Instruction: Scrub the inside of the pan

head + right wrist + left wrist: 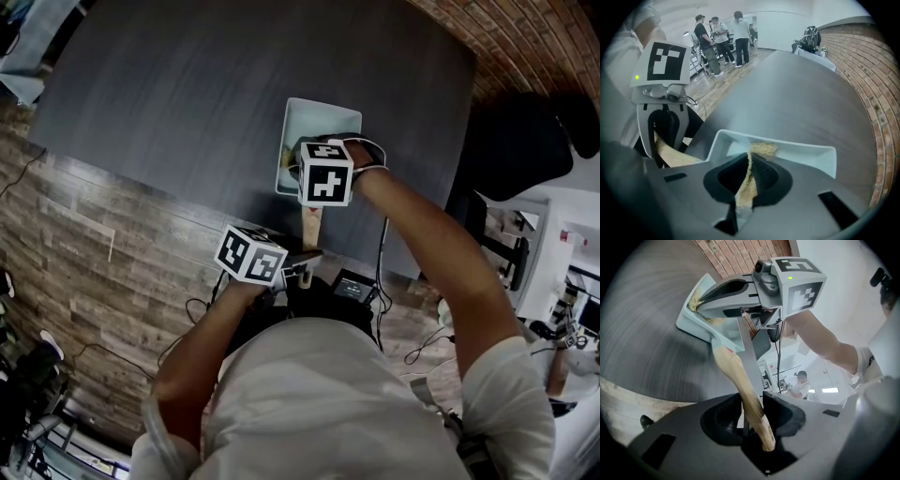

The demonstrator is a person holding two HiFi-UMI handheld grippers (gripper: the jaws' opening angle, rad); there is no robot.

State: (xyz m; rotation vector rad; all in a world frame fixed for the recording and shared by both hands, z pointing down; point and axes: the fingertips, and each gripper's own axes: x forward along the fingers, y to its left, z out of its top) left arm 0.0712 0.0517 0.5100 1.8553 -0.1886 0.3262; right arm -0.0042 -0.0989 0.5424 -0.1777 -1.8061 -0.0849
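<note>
Head view: high above table (187, 94), facing steeply down, farthest off; takes in pan (328, 120), left gripper (302, 269), right gripper (300, 157).
Left gripper view: low at table edge, close along wooden handle (740, 380) toward pan.
Right gripper view: just over pan, tilted down, facing across table.
All three share pan; each gripper view catches other gripper.

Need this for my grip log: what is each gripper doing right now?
Left gripper: closed on the pan handle.
Right gripper: closed on the scrub pad.
</note>
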